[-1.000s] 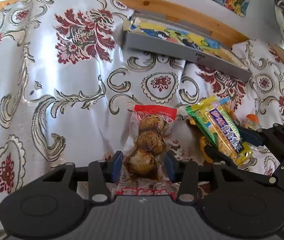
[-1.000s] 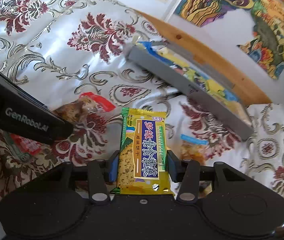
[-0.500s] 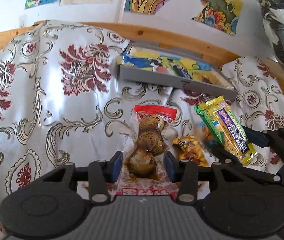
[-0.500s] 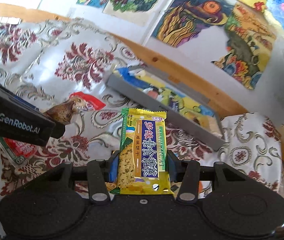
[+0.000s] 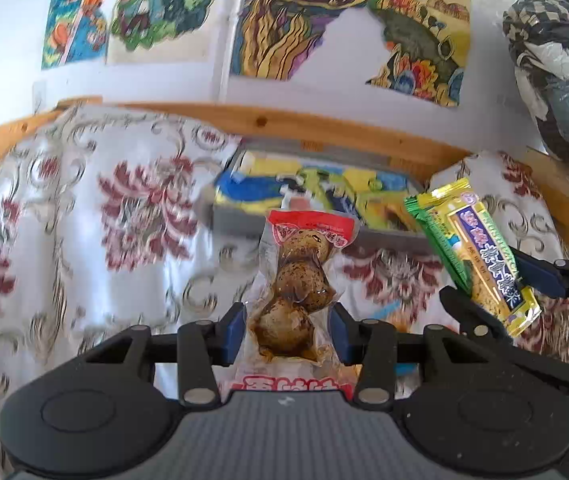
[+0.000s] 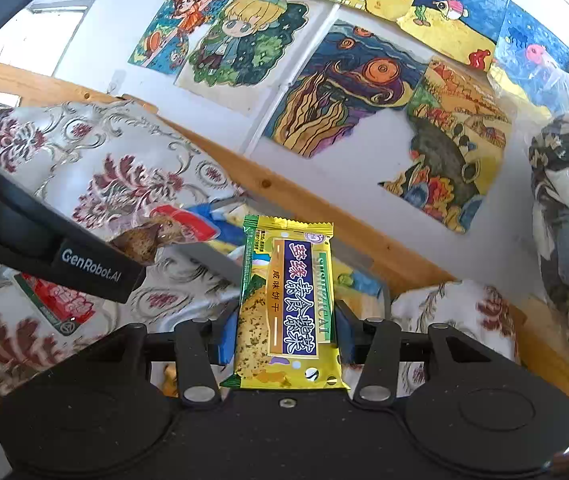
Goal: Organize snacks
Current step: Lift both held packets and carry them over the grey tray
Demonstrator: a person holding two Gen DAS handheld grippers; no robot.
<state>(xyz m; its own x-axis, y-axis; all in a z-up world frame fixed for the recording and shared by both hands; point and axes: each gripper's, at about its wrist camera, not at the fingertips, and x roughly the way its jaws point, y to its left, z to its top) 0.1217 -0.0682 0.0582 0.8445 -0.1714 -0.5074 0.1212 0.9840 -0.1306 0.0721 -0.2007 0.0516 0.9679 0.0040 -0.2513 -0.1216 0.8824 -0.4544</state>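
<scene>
L gripper (image 5: 286, 326) clamped, R gripper (image 6: 282, 336) clamped, side by side

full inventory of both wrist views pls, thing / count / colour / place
egg pack: 1, clear with red top, brown eggs inside, clamped in left gripper
biscuit pack: 1, yellow-green with purple label, clamped in right gripper
tray: 1, grey, holds yellow and blue packets, on the cloth by the wooden rail
cloth: 1, silver with dark red floral print, covers the surface
wooden rail: 1, light brown, behind the cloth
drawings: several, multicoloured, on the white wall
bundle: 1, checked fabric and plastic, far right
left gripper: 1, black with blue pads
right gripper: 1, black with blue pads
</scene>
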